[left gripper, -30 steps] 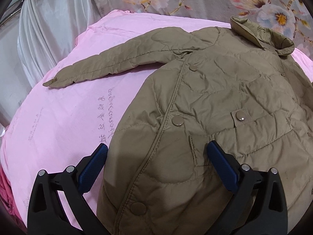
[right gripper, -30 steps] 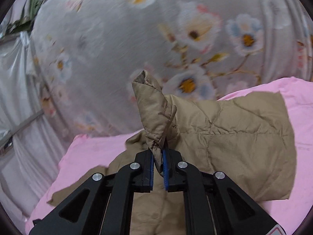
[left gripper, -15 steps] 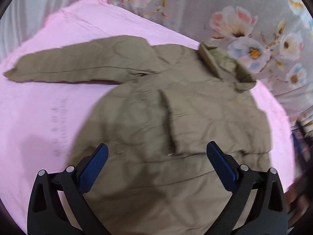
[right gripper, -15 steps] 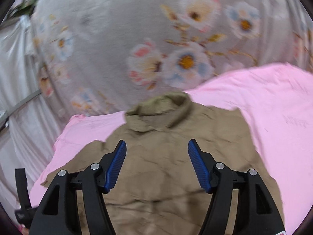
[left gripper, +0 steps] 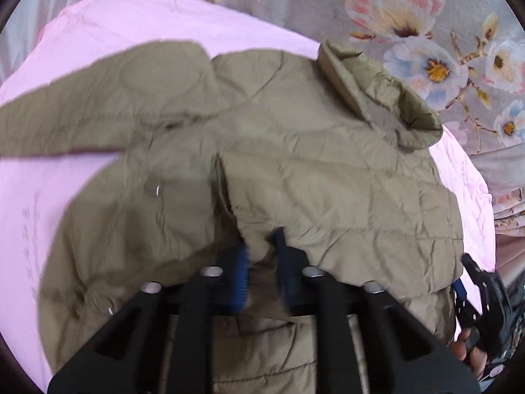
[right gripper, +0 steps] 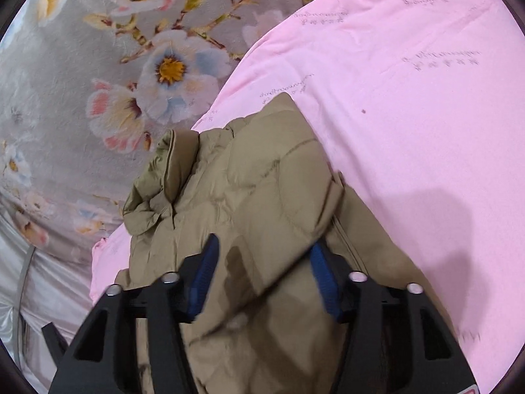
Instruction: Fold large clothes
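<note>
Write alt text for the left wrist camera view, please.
The left claw, nearly shut, pinches a fold of a khaki quilted jacket spread on a pink sheet. One sleeve stretches left; floral fabric hangs behind.

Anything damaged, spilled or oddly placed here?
Nothing stands out. The khaki jacket lies on the pink sheet, one sleeve folded across its front, with no visible tears or spills; blur hides finer detail.

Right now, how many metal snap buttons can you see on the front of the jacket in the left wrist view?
2, both blurred. One snap button sits on the jacket left of the folded-over sleeve; another snap button lies near the lower left hem. The sleeve may hide more.
</note>
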The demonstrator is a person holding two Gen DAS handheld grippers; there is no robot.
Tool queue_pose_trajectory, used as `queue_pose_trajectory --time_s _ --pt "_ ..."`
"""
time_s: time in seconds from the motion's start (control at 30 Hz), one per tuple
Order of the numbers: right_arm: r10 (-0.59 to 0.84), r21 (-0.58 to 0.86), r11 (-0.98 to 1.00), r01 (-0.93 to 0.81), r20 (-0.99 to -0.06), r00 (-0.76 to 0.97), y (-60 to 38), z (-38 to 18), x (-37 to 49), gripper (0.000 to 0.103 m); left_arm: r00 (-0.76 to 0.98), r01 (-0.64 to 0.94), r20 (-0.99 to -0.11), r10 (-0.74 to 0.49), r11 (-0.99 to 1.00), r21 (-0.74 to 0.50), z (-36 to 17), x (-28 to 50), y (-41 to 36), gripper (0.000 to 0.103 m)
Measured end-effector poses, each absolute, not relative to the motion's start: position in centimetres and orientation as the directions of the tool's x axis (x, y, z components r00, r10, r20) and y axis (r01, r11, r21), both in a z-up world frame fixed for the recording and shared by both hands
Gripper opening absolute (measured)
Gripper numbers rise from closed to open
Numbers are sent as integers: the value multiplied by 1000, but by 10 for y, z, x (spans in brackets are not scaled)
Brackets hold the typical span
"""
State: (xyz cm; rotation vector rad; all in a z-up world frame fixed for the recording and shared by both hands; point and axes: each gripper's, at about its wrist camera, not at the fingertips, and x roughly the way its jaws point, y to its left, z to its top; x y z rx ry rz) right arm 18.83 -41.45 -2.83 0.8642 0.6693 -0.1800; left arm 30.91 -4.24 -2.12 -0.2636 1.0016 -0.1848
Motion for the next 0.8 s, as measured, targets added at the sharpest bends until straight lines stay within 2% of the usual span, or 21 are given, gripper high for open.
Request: queue_pose_trajectory --time_s 0.03,0.07,0.13,0.23,0.27,0.33,0.43,0.53,0.63,0.67,0.7,0.8 --pt "103 624 662 415 -624 774 -416 -27 197 12 557 44 -786 -269 954 -296 -10 311 -41 11" --pt "100 614 675 409 -625 774 -414 -23 203 7 590 63 -762 -267 956 -286 3 311 -40 10" --pt "70 602 711 363 -574 816 -405 0 204 6 643 88 -721 -259 960 -266 24 308 -38 10" --pt "-24 470 833 292 -497 868 -375 38 190 6 716 90 -672 -187 980 -176 37 299 -38 10" --pt "-47 429 851 301 -509 859 -370 38 192 5 714 87 -683 -156 987 -134 28 300 -41 10" --pt "-71 366 864 346 -592 803 -367 20 205 5 685 82 -718 -120 993 -87 5 307 -46 10" --pt "-34 370 828 421 -717 696 -378 -20 218 6 623 83 -778 -82 996 -38 -39 313 -53 10" --pt "-9 386 816 431 -736 676 -382 -30 221 6 646 80 -762 -44 997 11 -53 307 -60 11" --pt "-66 320 835 448 -750 658 -372 -24 217 14 669 74 -743 -8 996 56 -55 303 -65 12" --pt "-99 295 835 465 -750 654 -367 -19 211 20 674 73 -739 -6 996 59 -56 302 -66 13" --pt "-143 272 829 489 -742 655 -366 -14 199 22 678 71 -735 -7 996 55 -56 302 -65 14" --pt "-250 237 834 498 -643 724 -354 12 159 27 683 52 -730 -10 998 35 -56 303 -61 29"
